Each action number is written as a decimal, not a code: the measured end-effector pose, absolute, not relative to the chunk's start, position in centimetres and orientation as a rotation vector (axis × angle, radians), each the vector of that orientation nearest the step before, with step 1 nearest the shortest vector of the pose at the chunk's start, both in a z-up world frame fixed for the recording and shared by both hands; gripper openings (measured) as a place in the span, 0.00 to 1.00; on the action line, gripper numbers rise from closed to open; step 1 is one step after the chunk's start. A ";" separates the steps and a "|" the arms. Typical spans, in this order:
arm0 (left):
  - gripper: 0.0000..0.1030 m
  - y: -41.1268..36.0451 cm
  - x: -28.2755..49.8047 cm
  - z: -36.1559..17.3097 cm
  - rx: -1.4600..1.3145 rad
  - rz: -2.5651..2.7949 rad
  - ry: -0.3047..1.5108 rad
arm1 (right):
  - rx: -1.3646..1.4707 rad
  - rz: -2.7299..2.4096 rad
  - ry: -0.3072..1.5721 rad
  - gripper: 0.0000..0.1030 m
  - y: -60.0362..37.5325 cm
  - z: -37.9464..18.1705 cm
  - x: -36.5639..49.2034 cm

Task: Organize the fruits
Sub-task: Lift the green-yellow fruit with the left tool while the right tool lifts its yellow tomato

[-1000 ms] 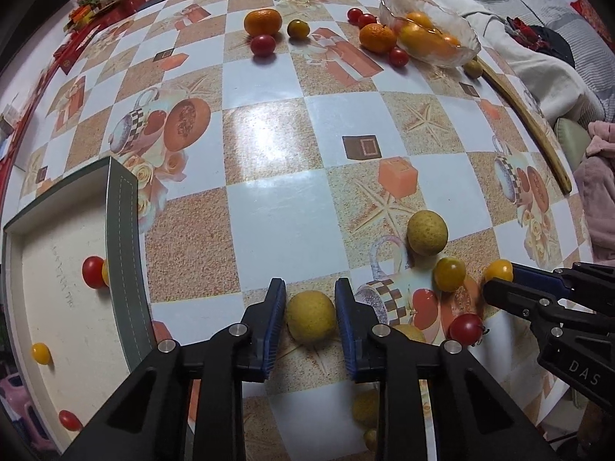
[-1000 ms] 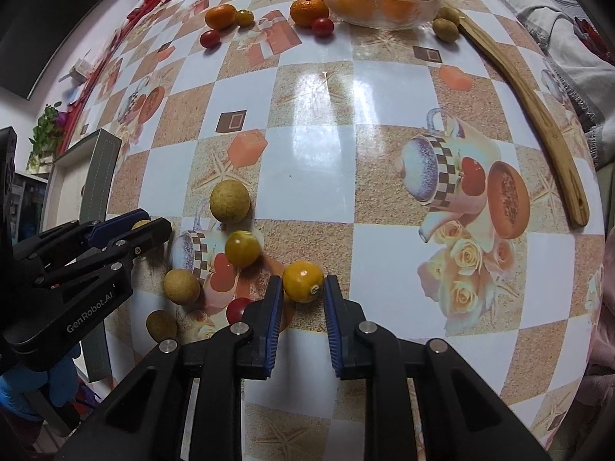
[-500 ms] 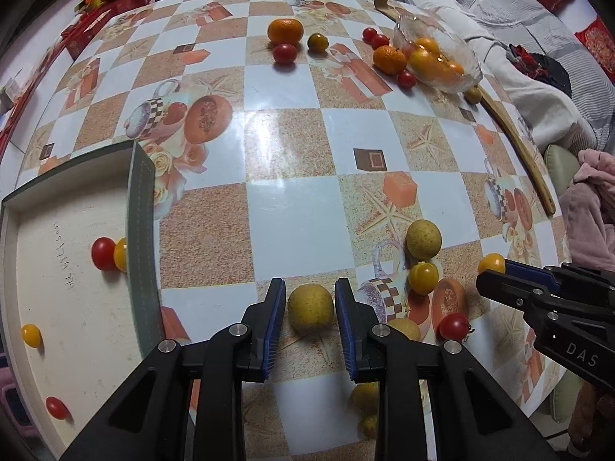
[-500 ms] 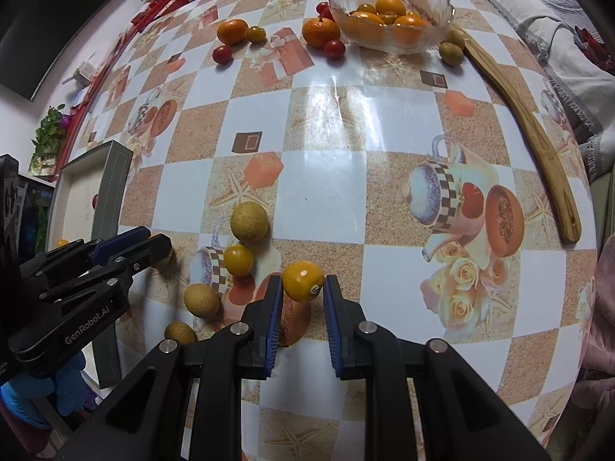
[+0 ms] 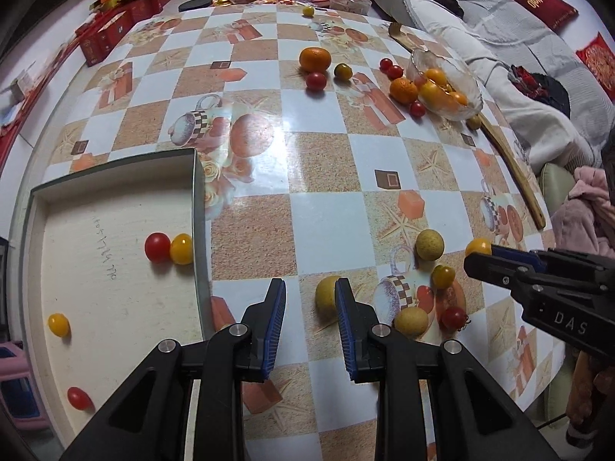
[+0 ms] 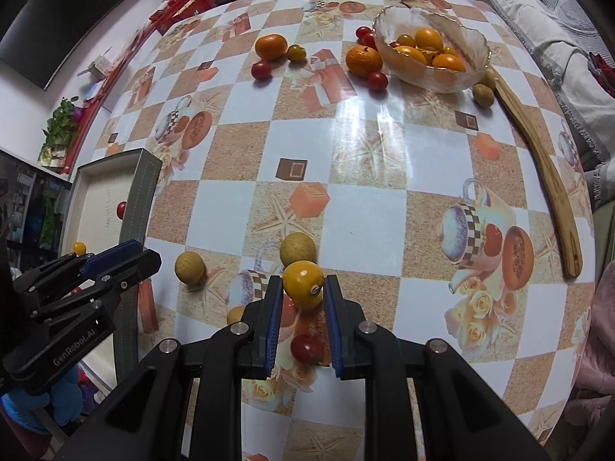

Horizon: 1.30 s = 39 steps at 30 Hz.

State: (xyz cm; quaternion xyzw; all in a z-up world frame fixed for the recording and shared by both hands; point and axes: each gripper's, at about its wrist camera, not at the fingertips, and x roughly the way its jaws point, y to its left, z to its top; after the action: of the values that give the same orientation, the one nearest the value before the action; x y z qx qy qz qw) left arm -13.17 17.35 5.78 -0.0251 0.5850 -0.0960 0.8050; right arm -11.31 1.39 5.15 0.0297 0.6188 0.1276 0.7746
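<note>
My right gripper [image 6: 303,279] is shut on a small yellow tomato [image 6: 303,284] and holds it above the checked tablecloth; in the left wrist view the right gripper [image 5: 478,255] shows at the right with the tomato [image 5: 477,246] at its tip. My left gripper [image 5: 309,288] stands narrowly open with nothing held. A yellow-green round fruit [image 5: 326,297] lies on the table just behind its right finger, and from the right wrist this fruit [image 6: 189,267] sits apart from the left gripper [image 6: 150,259]. A shallow tray [image 5: 196,211] at the left holds several small tomatoes.
Loose fruit lies below the grippers: a tan round fruit [image 5: 429,244], a yellow tomato [image 5: 442,276], a red tomato [image 5: 454,317]. A glass bowl [image 6: 476,73] of oranges stands far right, with tangerines and tomatoes beside it. A wooden stick [image 6: 553,176] lies along the right edge.
Both grippers have risen. The right one has lifted the yellow tomato off the table. The left one has shifted toward the tray, and the yellow-green fruit stays on the table, no longer between its fingers.
</note>
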 end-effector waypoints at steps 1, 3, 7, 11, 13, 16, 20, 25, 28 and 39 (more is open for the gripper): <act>0.28 17.2 -13.2 5.7 -0.041 -0.204 1.251 | 0.063 0.277 1.342 0.23 1.5 5.1 -11.3; 0.29 16.9 -13.2 5.4 -0.040 -0.222 1.261 | 0.056 0.276 1.347 0.23 1.7 5.1 -11.4; 0.29 16.2 -12.9 3.8 -0.033 -0.229 1.297 | 0.052 0.271 1.354 0.23 1.5 5.1 -11.7; 0.62 15.6 -12.9 3.3 -0.022 -0.220 1.267 | 0.063 0.260 1.357 0.23 1.1 4.9 -11.9; 0.62 15.3 -12.7 3.0 -0.017 -0.222 1.275 | 0.071 0.256 1.356 0.23 0.8 4.8 -12.0; 0.62 14.9 -12.4 2.8 -0.004 -0.220 1.278 | 0.080 0.252 1.358 0.23 0.6 4.8 -12.0; 0.61 14.3 -12.3 2.4 0.022 -0.222 1.289 | 0.090 0.248 1.356 0.23 0.2 4.9 -12.2; 0.42 13.7 -12.3 1.8 0.035 -0.221 1.303 | 0.098 0.243 1.355 0.23 -0.1 4.8 -12.1; 0.42 13.3 -12.3 1.8 0.041 -0.220 1.292 | 0.100 0.242 1.358 0.23 -0.2 4.7 -12.1; 0.28 14.3 -11.8 2.1 -0.027 -0.238 1.276 | 0.101 0.245 1.358 0.23 -0.2 4.7 -12.1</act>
State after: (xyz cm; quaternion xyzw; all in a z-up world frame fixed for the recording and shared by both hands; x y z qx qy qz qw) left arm -11.77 14.30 2.10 -0.0124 0.5943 -0.1108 0.7965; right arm -12.07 -0.18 4.67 0.0466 0.6262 0.1130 0.7701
